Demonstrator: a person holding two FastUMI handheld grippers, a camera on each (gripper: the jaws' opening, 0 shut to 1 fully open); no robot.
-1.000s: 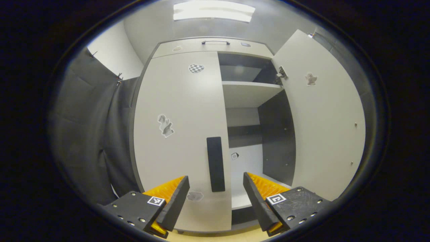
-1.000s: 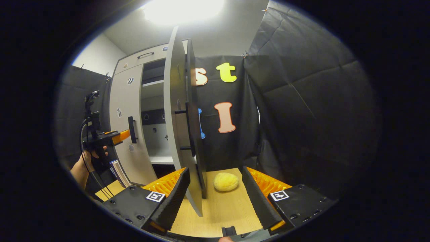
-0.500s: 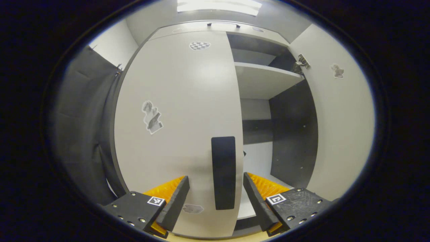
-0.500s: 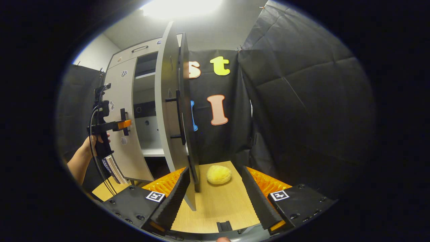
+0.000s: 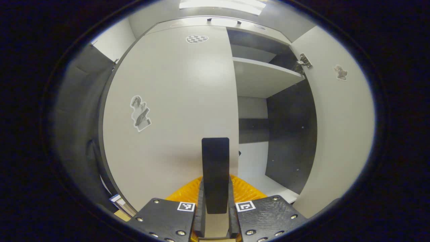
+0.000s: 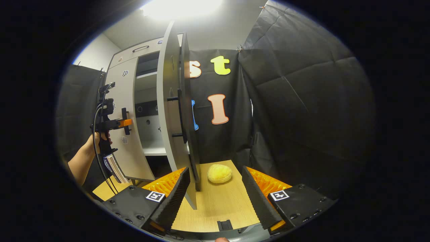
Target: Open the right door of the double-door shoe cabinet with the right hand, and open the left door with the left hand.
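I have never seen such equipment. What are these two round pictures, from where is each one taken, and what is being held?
A person holds a two-finger gripper in each hand; a camera rides on each. The left gripper view looks at the shoe cabinet: the left gripper is closed on the dark handle of the left door, which looks closed. The right door stands open. In the right gripper view, the right gripper is open and holds nothing; ahead lie a wooden floor and a yellow lump. Farther off, a hand holds the left gripper.
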